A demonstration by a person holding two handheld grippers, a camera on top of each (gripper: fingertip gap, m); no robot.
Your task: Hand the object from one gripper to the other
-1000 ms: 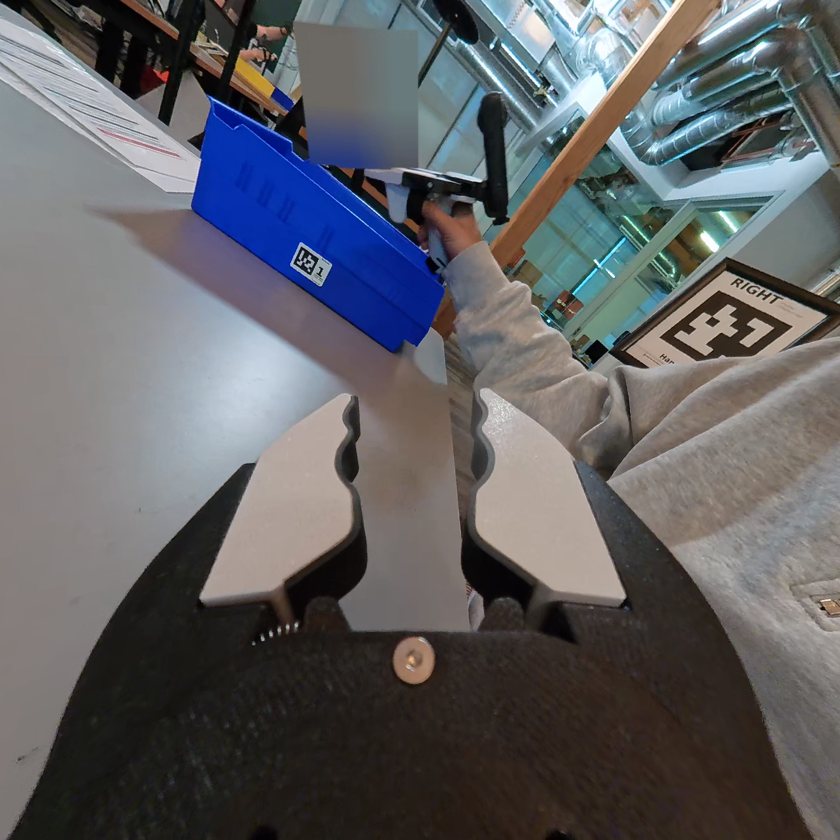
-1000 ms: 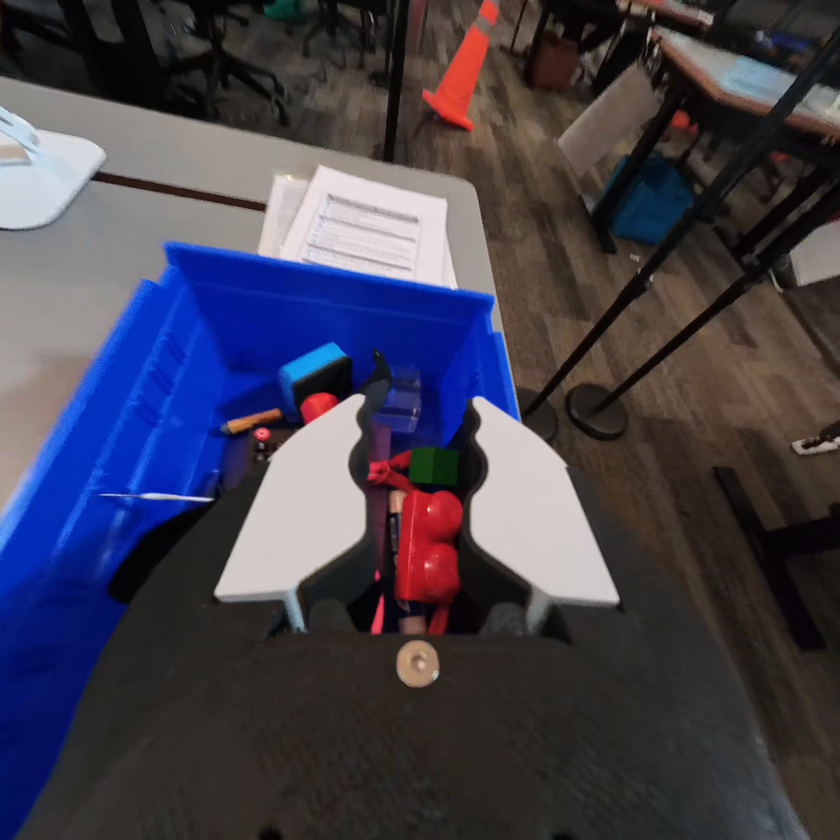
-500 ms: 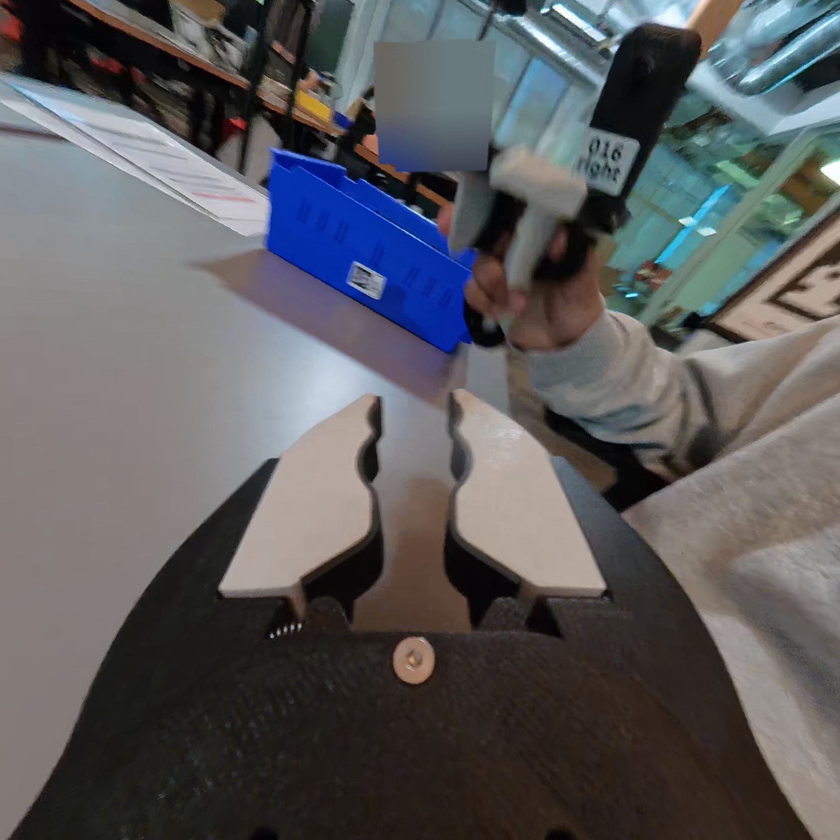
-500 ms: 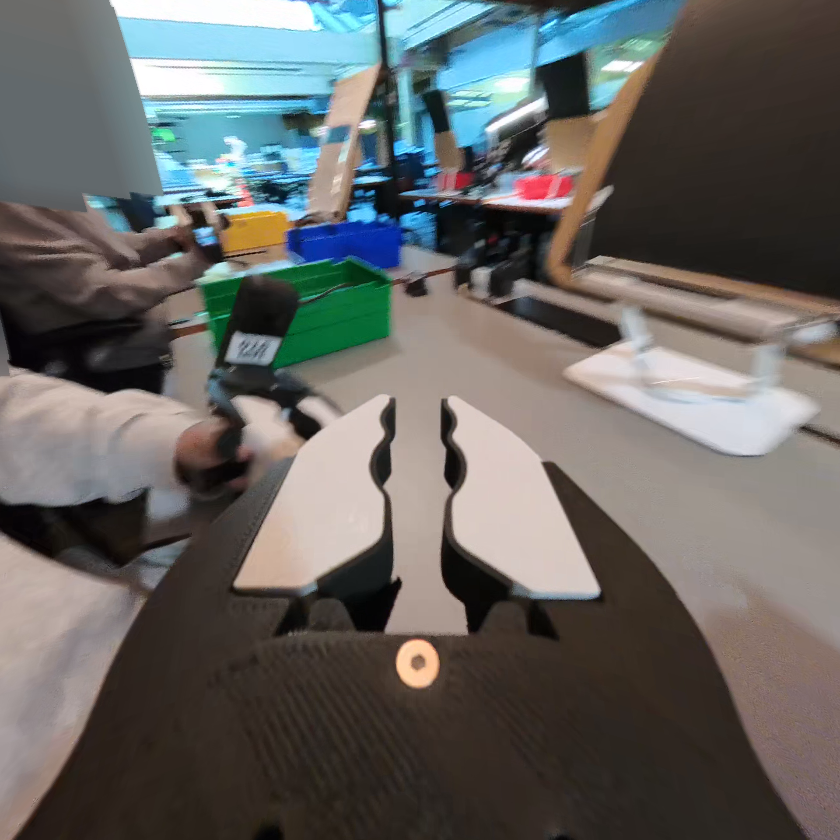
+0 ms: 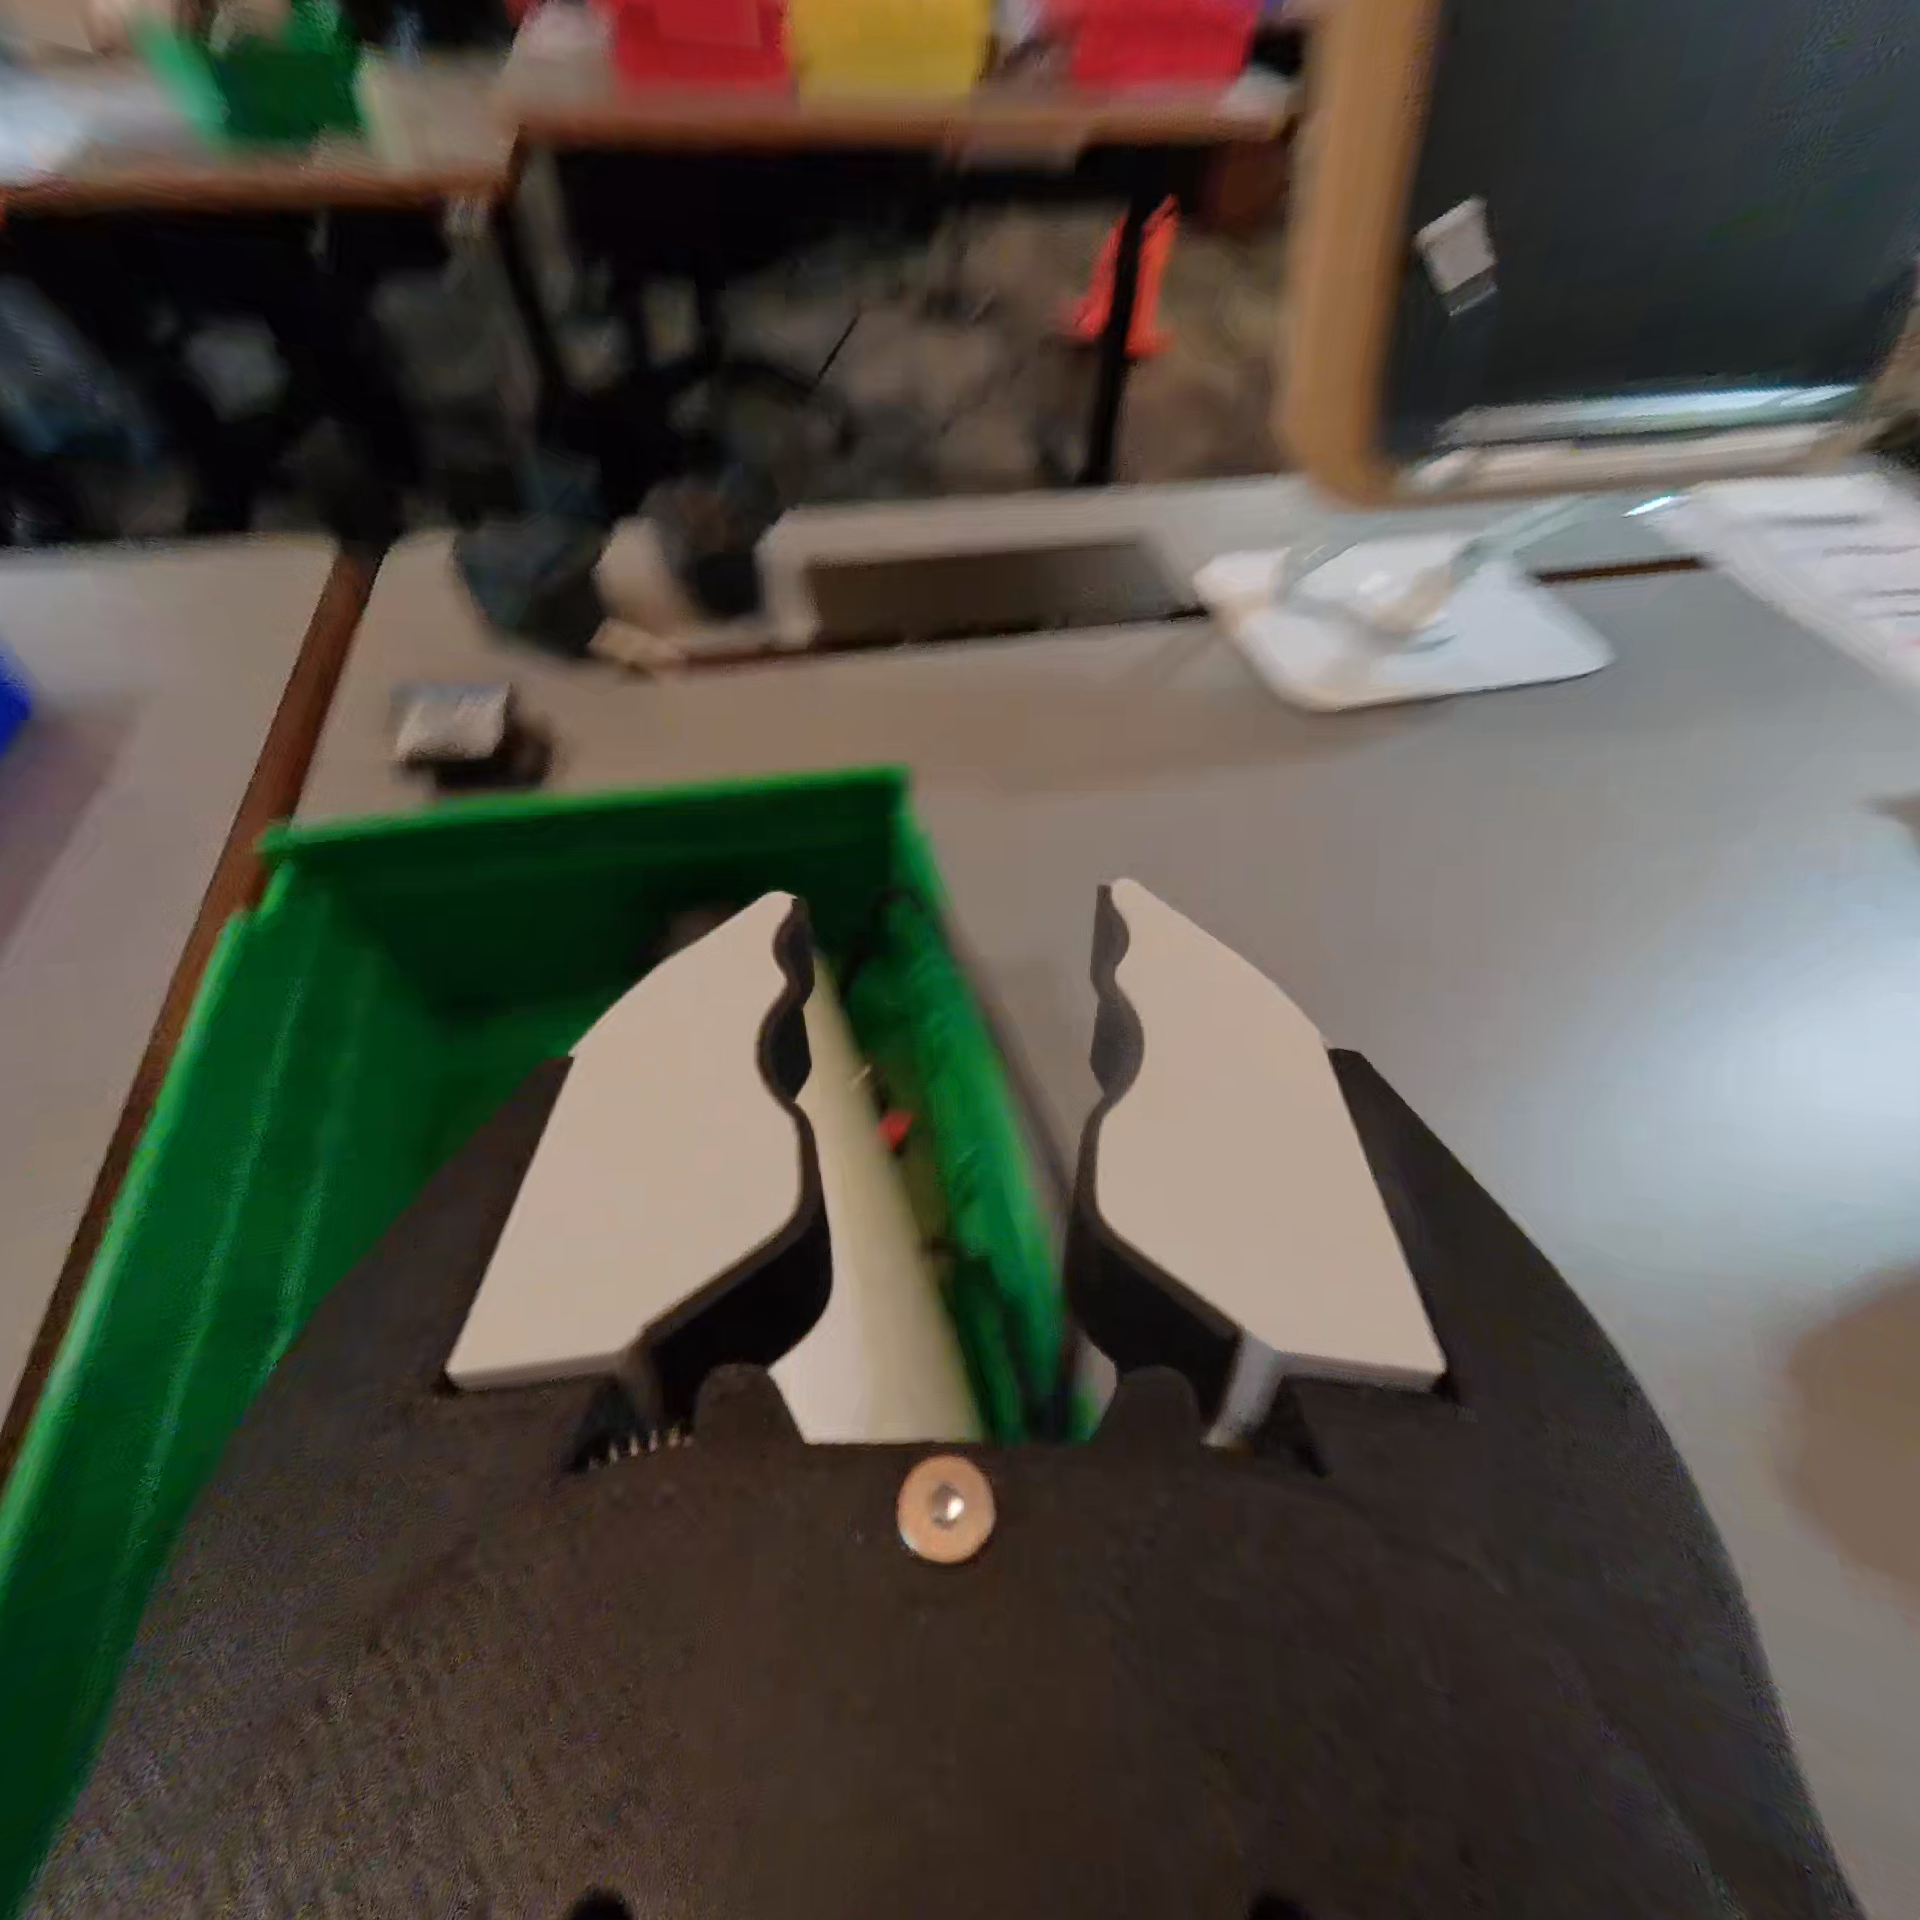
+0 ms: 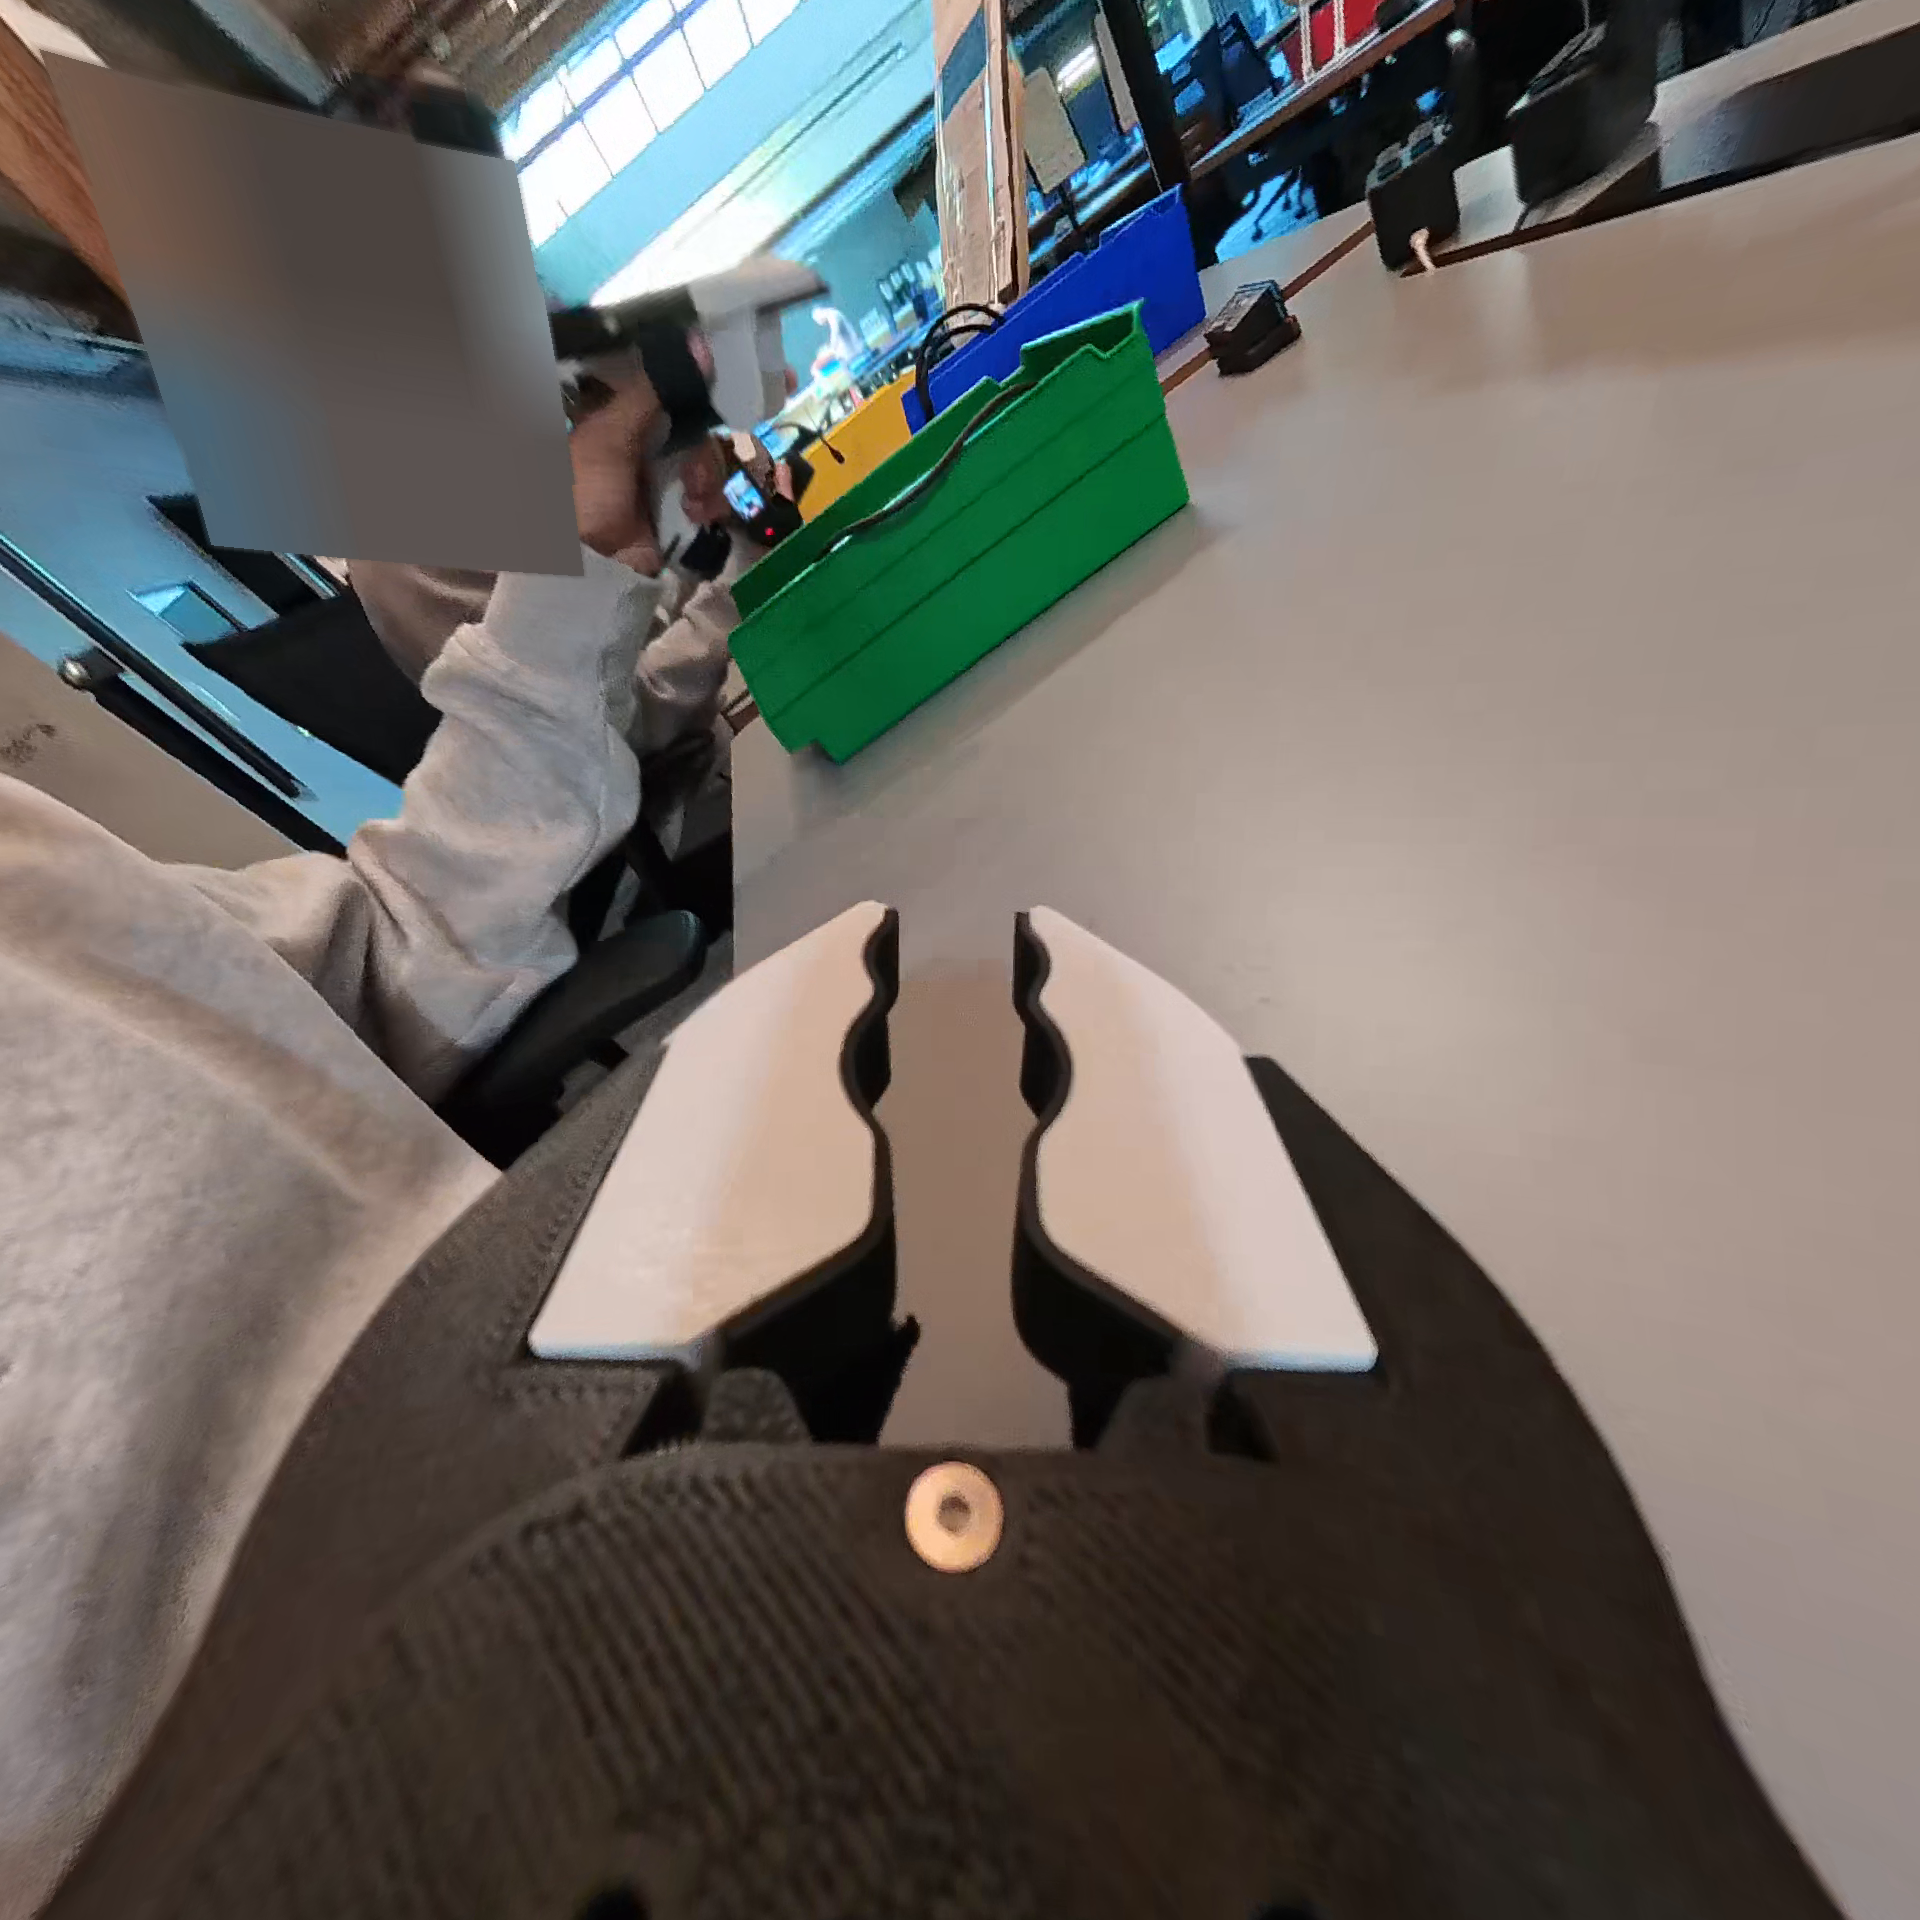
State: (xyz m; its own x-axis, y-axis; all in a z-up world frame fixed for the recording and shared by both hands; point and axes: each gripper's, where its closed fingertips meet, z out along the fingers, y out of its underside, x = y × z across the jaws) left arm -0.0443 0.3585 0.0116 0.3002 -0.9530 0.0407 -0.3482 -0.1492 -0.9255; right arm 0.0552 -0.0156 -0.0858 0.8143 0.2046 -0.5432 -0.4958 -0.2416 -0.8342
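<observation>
Above the green bin (image 5: 582, 904), left gripper (image 5: 945, 914) spread and empty, straddling its right wall; right gripper (image 6: 951, 920) narrowly parted, empty; descent risks striking that wall

Each gripper, left (image 5: 945, 914) and right (image 6: 948, 920), has a black, coarse-textured body that widens toward the camera, with a silver screw (image 5: 944, 1508) set at its middle. The jaws are flat pale grey plates with dark, wavy inner edges. A small spring (image 5: 634, 1439) shows at the left one's base. The person wears a light grey sweatshirt sleeve (image 6: 488, 831).
</observation>
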